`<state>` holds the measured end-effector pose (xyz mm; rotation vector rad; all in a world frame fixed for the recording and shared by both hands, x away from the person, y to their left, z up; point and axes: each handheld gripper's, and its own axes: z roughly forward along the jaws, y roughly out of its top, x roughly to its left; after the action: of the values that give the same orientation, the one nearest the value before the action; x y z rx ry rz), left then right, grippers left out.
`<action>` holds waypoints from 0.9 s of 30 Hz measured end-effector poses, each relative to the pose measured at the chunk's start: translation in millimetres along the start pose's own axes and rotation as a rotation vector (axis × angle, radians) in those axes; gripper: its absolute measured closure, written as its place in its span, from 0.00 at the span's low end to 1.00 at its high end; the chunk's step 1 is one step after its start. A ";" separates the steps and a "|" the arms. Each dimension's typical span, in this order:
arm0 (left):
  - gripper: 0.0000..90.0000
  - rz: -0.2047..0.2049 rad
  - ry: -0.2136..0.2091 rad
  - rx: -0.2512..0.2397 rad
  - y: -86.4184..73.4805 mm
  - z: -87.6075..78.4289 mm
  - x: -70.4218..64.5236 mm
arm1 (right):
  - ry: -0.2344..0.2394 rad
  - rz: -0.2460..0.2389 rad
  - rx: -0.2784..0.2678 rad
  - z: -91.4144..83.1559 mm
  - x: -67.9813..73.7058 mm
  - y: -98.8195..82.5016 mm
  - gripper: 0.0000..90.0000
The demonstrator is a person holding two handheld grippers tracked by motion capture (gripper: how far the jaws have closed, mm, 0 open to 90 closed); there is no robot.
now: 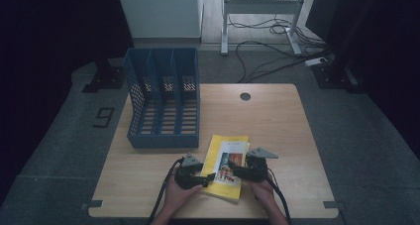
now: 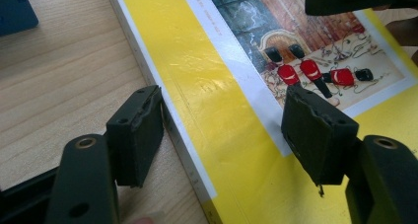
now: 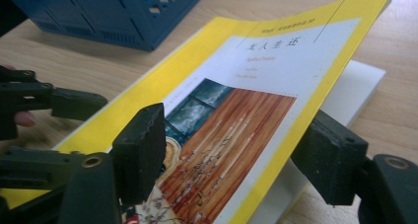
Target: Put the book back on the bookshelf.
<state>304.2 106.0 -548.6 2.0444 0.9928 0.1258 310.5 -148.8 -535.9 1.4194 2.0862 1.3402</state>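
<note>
Fingers of the left gripper (image 2: 224, 135) stand spread and straddle the spine edge of the yellow book (image 1: 229, 165): in the left gripper view one pad (image 2: 135, 135) sits against the spine on the table side and the other (image 2: 315, 135) hovers over the cover, neither clearly pressing. The right gripper (image 3: 236, 155) has its jaws apart too, one pad (image 3: 140, 150) above the cover's picture and the other (image 3: 330, 160) beneath the front cover, whose free edge is lifted off the white page block; whether the pads bite the cover I cannot tell. From the high view, the book lies flat near the near edge of the wooden table (image 1: 277, 116), its long axis running near to far with a slight lean to the right, the spine on the left and the opening edge on the right. Each hand is thus at its own long side. The blue file rack (image 1: 163, 98) stands to the far left of the book, just beyond its far left corner, so any transfer there likely favours the left gripper's side.
</note>
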 end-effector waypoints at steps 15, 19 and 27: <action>0.36 -0.001 -0.001 0.000 0.0 0.0 0.1 | -0.002 -0.015 -0.020 -1.7 -3.3 0.2 0.52; 0.36 0.000 -0.002 0.000 0.1 0.0 0.4 | -0.011 -0.016 -0.027 -0.9 -1.9 -0.5 0.49; 0.36 -0.001 -0.004 0.000 0.1 0.0 0.5 | -0.009 -0.037 -0.048 -4.5 3.1 2.1 0.46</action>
<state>304.6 106.4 -548.7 2.0432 0.9913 0.1210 307.2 -148.4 -531.0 1.3579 2.0500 1.3578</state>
